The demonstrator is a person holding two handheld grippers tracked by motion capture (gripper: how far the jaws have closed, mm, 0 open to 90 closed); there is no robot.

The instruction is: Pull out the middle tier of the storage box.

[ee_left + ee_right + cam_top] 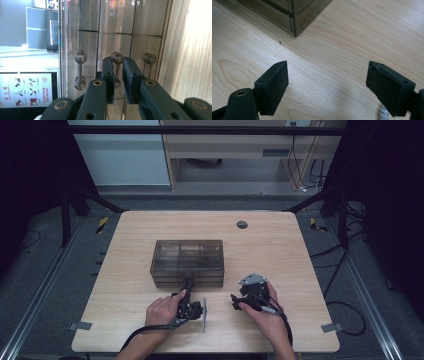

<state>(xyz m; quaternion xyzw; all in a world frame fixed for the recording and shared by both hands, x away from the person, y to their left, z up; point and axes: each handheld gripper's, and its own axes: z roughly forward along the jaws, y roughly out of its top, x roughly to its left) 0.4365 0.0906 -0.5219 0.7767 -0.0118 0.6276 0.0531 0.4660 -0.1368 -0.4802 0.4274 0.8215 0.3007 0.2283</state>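
A smoky see-through drawer box stands on the middle of the wooden table. In the left gripper view its front shows three clear handles; the middle handle sits between my left gripper's black pads, which are shut on it. In the high view the left gripper reaches the box's front face, rolled onto its side. My right gripper rests to the right of the box's front, open. In its own view the right gripper has only bare wood between its wide jaws, and a box corner lies ahead.
A small dark round grommet sits in the table behind the box. Black frame posts and cables stand beyond the table's left and right edges. A tiny dark speck lies on the wood near the box corner.
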